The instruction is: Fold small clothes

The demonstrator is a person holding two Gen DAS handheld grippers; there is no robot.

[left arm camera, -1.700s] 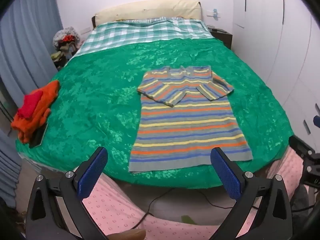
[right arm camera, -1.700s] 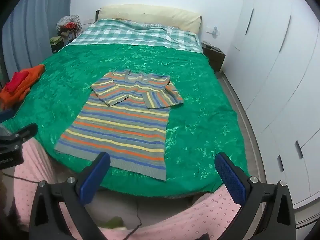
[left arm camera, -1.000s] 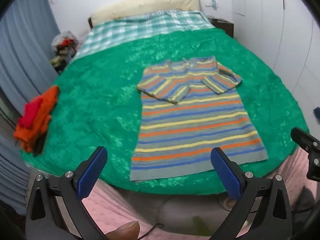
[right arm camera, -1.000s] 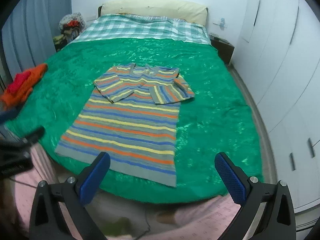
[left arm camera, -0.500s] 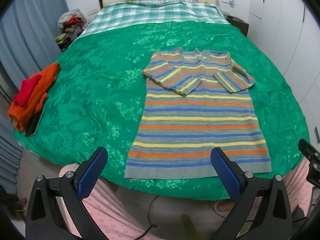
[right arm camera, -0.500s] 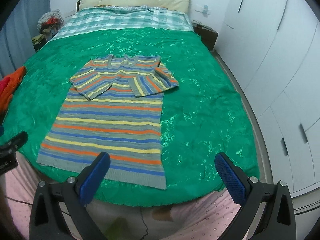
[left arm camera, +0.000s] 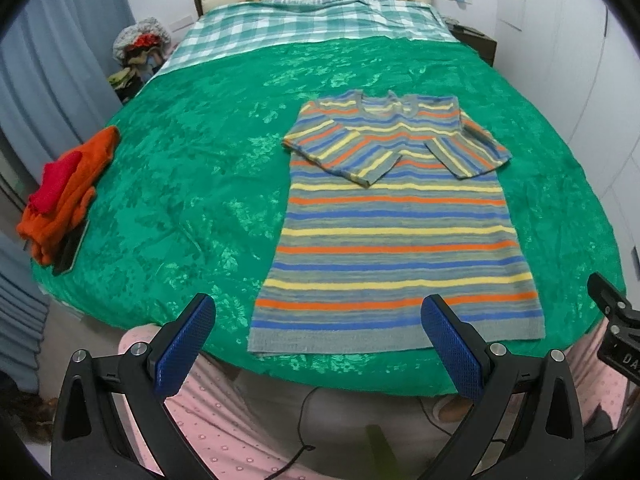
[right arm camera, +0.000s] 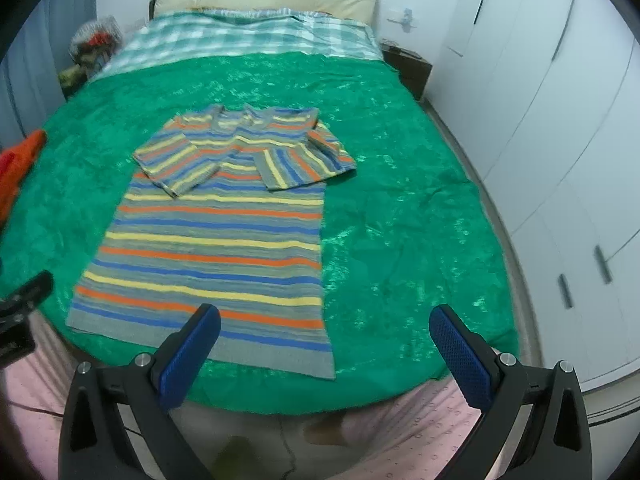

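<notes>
A striped sweater [left arm camera: 394, 232] [right arm camera: 216, 236] in grey, blue, yellow and orange lies flat on the green bedspread [left arm camera: 192, 184] [right arm camera: 400, 208], both sleeves folded in across the chest, hem toward me. My left gripper [left arm camera: 318, 334] hangs open just short of the hem, over the bed's near edge. My right gripper [right arm camera: 324, 340] is also open, above the hem's right corner. Neither holds anything. The other gripper's black body shows at the right edge of the left wrist view and the left edge of the right wrist view.
An orange and red pile of clothes [left arm camera: 66, 192] [right arm camera: 18, 160] sits at the bed's left edge on a dark flat object. A checked sheet [left arm camera: 304, 20] and pillow lie at the head. White wardrobe doors [right arm camera: 560, 120] line the right side. A person's pink dotted trousers [left arm camera: 224, 432] are below.
Both grippers have moved in closer over the bed's near edge, so the sweater's hem now sits nearer the fingertips. The sweater has not moved. Both stay open.
</notes>
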